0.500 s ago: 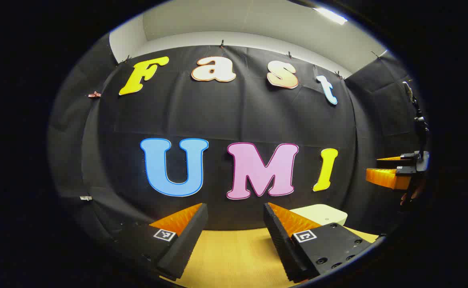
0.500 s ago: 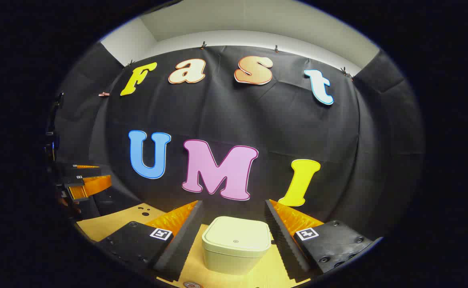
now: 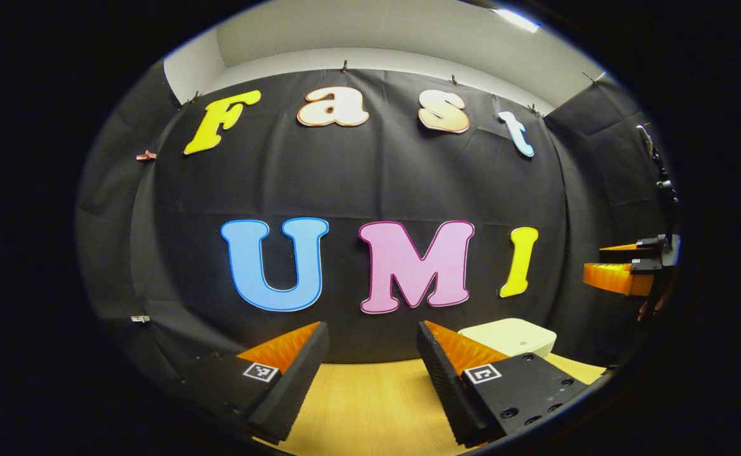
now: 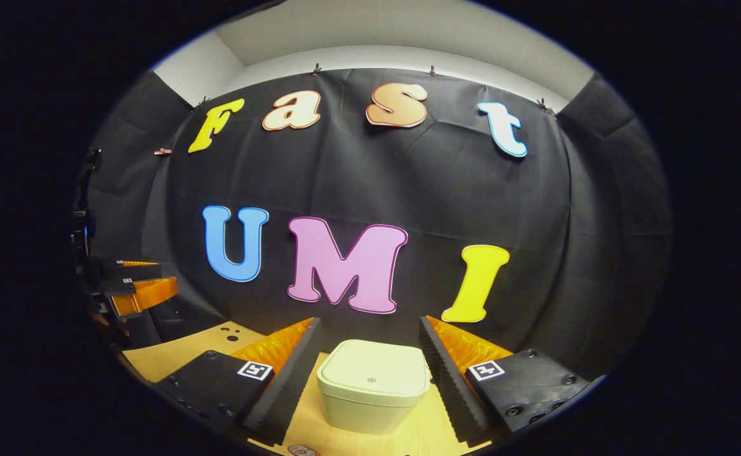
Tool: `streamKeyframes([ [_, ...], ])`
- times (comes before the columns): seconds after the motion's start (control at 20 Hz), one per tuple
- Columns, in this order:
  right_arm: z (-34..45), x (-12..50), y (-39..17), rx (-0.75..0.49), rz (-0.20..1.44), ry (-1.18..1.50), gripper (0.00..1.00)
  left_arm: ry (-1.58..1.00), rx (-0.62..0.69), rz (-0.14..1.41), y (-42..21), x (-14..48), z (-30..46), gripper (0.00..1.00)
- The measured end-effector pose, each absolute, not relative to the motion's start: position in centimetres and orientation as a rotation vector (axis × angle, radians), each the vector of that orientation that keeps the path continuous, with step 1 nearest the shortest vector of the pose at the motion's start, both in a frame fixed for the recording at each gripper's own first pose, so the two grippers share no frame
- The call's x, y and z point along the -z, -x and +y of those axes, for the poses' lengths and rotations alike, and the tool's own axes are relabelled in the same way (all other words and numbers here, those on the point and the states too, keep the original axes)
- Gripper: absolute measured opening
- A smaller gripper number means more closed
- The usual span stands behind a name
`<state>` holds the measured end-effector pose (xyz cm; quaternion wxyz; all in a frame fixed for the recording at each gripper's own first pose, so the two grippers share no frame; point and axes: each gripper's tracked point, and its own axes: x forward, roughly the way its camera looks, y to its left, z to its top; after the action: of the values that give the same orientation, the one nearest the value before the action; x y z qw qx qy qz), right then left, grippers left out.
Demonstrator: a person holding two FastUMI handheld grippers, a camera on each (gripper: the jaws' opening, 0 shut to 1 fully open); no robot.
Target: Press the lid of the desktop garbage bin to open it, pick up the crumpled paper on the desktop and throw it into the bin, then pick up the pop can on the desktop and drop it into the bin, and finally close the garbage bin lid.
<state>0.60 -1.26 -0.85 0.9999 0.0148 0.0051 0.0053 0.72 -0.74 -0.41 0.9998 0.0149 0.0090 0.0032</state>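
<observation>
Bin sits lid-closed between the spread right claw fingers.

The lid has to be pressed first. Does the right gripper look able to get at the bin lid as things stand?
Probably yes: the bin, lid shut, sits straight ahead of the open right gripper, nothing between them.

Light wooden table against the black cloth wall, pale cream garbage bin standing on it with lid shut, a few small dark holes toward its far left
</observation>
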Motion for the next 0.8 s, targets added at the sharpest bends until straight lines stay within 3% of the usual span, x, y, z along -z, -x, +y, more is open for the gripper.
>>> streamKeyframes([
  [0.45, -1.1, 1.0, -1.2, -0.029, 0.009, -0.012, 0.94, -0.054, -0.013, 0.020, -1.0, 0.4, -1.0, 0.91],
  [0.5, -1.2, 1.0, -1.3, -0.024, 0.013, -0.009, 0.88, -0.056, -0.015, 0.020, -1.0, 0.4, -0.9, 0.91],
  [0.75, -1.0, 2.1, -1.9, -0.061, 0.050, 0.009, 0.06, -0.060, -0.028, 0.016, -0.9, 0.6, -0.8, 0.91],
  [0.8, -1.7, 2.0, -1.8, -0.035, 0.041, 0.016, 0.05, -0.059, -0.028, 0.016, -1.0, 0.5, -0.9, 0.91],
])
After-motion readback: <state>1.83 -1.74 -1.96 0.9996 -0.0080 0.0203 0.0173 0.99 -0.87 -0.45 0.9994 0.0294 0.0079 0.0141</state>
